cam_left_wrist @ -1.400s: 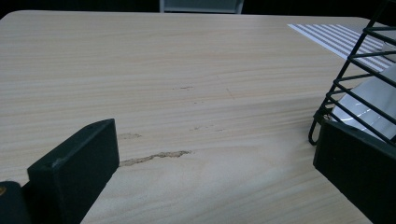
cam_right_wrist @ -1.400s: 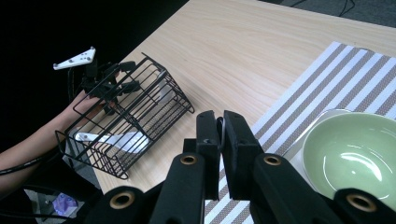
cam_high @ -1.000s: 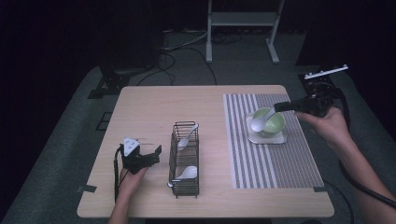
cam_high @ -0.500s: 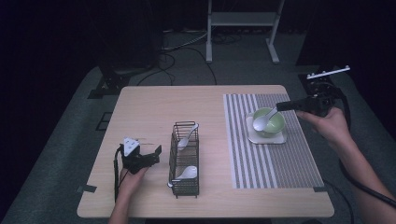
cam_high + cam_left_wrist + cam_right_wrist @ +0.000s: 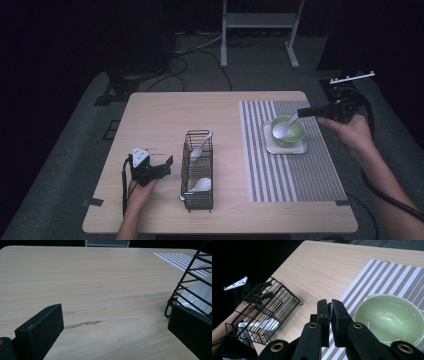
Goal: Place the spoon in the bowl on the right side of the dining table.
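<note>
- While your right gripper hangs over the striped placemat, its jaws are clamped together on the handle of a white spoon; the spoon's head dips just beyond the jaw tips into the green bowl.
- Under that bowl lies a pale square coaster, itself on the placemat.
- Farther out from those jaws, across bare table, stands the black wire basket, holding two more white spoons.
- Beyond the basket, your left gripper rests low on the table with its jaws spread apart and nothing between them; one jaw sits just beside the basket's wire side.
</note>
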Demonstrator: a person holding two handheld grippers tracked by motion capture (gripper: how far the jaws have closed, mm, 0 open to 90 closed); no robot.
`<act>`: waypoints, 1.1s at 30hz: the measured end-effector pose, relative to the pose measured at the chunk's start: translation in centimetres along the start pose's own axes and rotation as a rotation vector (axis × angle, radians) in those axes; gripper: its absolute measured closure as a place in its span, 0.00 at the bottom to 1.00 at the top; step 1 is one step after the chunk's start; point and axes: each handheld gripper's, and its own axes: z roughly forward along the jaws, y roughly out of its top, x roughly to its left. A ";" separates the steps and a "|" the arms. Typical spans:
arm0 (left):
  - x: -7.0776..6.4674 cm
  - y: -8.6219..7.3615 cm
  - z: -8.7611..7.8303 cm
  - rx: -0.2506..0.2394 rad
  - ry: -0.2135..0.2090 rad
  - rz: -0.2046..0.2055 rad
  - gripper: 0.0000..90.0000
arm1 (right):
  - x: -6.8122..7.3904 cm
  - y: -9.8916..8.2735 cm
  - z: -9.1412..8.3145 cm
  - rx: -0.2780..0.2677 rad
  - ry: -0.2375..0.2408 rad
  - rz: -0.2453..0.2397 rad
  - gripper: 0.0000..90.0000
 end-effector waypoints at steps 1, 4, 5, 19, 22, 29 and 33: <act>0.0 0.0 0.0 0.000 -0.001 0.000 0.00 | -0.2 0.0 0.2 0.001 -0.003 0.004 0.95; 0.0 0.0 0.0 0.001 -0.001 0.000 0.00 | -0.4 0.0 0.2 -0.001 -0.006 0.010 0.95; 0.0 0.0 0.0 0.001 0.000 -0.001 0.00 | -0.5 0.0 0.3 -0.001 -0.008 0.013 0.95; 0.0 0.0 0.0 0.001 0.000 0.000 0.00 | -1.2 0.1 0.6 -0.004 -0.020 0.028 0.95; 0.0 0.0 0.0 0.001 -0.001 0.000 0.00 | -1.6 0.1 0.7 -0.010 -0.024 0.043 0.95; 0.0 0.0 0.0 0.002 -0.001 0.002 0.00 | -2.0 0.1 0.8 -0.014 -0.034 0.054 0.95; 0.0 0.0 0.0 0.000 0.000 0.002 0.00 | -2.4 0.0 0.9 -0.015 -0.038 0.063 0.95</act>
